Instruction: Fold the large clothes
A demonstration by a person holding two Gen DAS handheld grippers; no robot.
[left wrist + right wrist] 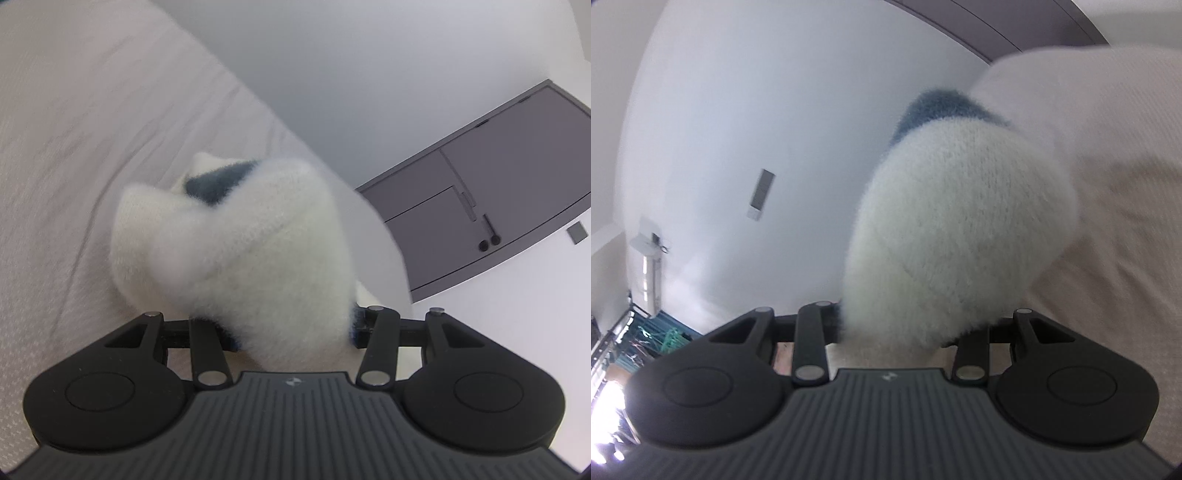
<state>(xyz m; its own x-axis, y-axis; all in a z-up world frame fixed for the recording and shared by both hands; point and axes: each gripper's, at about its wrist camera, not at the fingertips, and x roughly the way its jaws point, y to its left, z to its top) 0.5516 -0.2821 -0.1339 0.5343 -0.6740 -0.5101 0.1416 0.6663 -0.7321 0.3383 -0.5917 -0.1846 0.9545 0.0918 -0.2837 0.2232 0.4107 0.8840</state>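
A fluffy white knit garment with a blue-grey band (240, 240) bulges out of my left gripper (291, 325), which is shut on it; the fingertips are buried in the fabric. The same white garment (953, 221) with its blue-grey band (934, 107) fills my right gripper (905, 328), also shut on it, fingertips hidden. Both views are tilted and blurred. The garment is lifted off the pale bed cover (74, 147).
The pale textured bed cover also shows in the right wrist view (1108, 277). A white wall (757, 110) lies behind. A dark grey cabinet (498, 184) hangs on the wall. A rack with green and blue items (646, 339) stands at the far left.
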